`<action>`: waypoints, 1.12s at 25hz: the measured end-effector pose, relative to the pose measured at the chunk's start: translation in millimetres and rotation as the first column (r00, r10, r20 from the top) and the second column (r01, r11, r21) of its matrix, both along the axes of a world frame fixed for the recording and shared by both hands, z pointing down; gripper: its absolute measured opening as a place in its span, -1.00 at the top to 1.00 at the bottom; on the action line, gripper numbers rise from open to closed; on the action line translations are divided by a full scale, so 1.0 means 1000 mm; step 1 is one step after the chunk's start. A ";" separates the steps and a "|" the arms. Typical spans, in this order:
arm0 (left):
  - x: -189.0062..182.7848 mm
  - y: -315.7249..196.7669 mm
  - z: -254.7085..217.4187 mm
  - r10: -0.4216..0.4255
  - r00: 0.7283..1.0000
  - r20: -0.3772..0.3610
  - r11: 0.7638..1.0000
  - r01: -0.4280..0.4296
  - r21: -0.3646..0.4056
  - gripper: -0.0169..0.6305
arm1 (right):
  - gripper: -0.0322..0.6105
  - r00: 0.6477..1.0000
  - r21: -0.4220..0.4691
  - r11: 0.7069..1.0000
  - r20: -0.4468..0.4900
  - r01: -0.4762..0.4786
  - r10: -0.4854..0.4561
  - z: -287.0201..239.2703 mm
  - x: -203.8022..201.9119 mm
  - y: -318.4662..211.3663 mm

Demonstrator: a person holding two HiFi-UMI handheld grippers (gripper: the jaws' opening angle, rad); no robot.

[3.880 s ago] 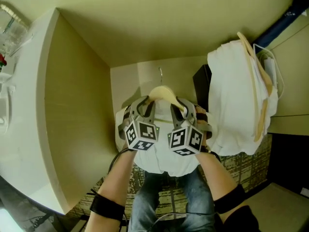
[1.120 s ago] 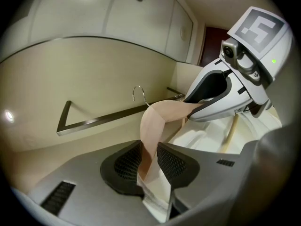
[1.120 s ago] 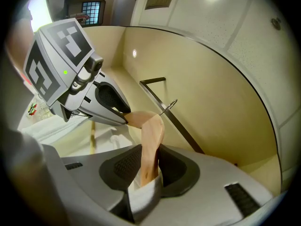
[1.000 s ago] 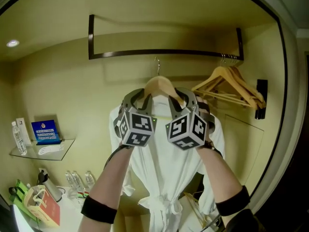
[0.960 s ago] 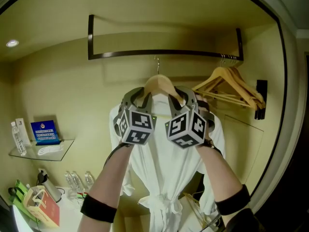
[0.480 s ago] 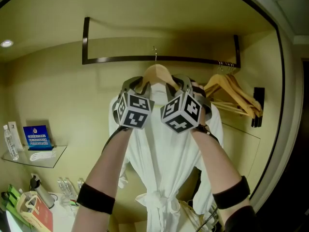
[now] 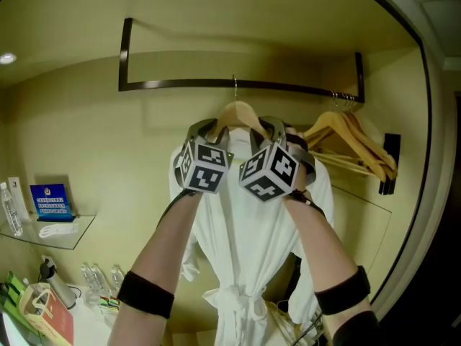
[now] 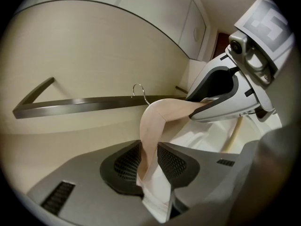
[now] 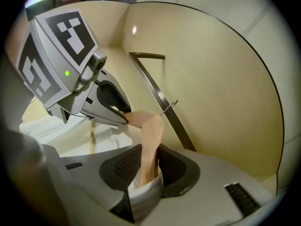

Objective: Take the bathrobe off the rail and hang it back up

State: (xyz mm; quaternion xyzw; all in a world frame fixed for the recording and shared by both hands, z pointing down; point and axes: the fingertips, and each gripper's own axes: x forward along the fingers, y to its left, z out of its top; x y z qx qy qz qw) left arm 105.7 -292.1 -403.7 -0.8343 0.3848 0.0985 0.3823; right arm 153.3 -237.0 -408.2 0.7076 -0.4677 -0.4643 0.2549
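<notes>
Overhead, the left gripper (image 8: 149, 161) and right gripper (image 9: 149, 166) each clamp a shoulder of the hanger (image 7: 241, 114), pinching the robe (image 7: 248, 229) too. Its hook (image 7: 234, 83) sits at the rail (image 7: 173, 85), caught or not unclear; bare rail runs left, spare hangers (image 7: 349, 139) crowd right. Robe's hem is cut off.

We count one left gripper (image 7: 209, 132) and one right gripper (image 7: 275, 127), one wooden hanger (image 7: 239, 114), one white bathrobe (image 7: 248, 251) and one dark rail (image 7: 180, 84). Right of the right gripper hang at least two bare hangers (image 7: 353, 139). Below and left of the left gripper we see one glass shelf (image 7: 43, 236), one blue sign (image 7: 49, 199), one tall bottle (image 7: 7, 207) and about three small bottles (image 7: 101, 278).
</notes>
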 end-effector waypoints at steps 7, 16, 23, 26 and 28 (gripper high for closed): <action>0.002 -0.007 0.001 0.009 1.000 -0.008 1.000 -0.009 -0.013 0.64 | 0.50 1.000 0.004 1.000 -0.005 -0.015 0.015 0.000 0.001 -0.006; 0.007 -0.016 0.000 -0.001 1.000 -0.021 1.000 0.001 -0.024 0.64 | 0.50 1.000 0.014 1.000 -0.001 -0.014 0.014 0.001 0.007 -0.015; 0.008 -0.023 0.007 -0.005 0.999 -0.033 1.000 0.005 -0.015 0.64 | 0.50 1.000 0.016 1.000 -0.006 -0.015 0.015 0.007 0.010 -0.022; 0.008 -0.024 0.006 -0.011 0.999 -0.042 1.000 0.011 -0.006 0.64 | 0.50 1.000 0.023 1.000 -0.014 -0.020 0.020 0.006 0.010 -0.024; 0.007 -0.024 0.006 -0.013 0.999 -0.040 1.000 0.013 -0.009 0.64 | 0.50 1.000 0.017 1.000 -0.016 -0.022 0.022 0.007 0.010 -0.024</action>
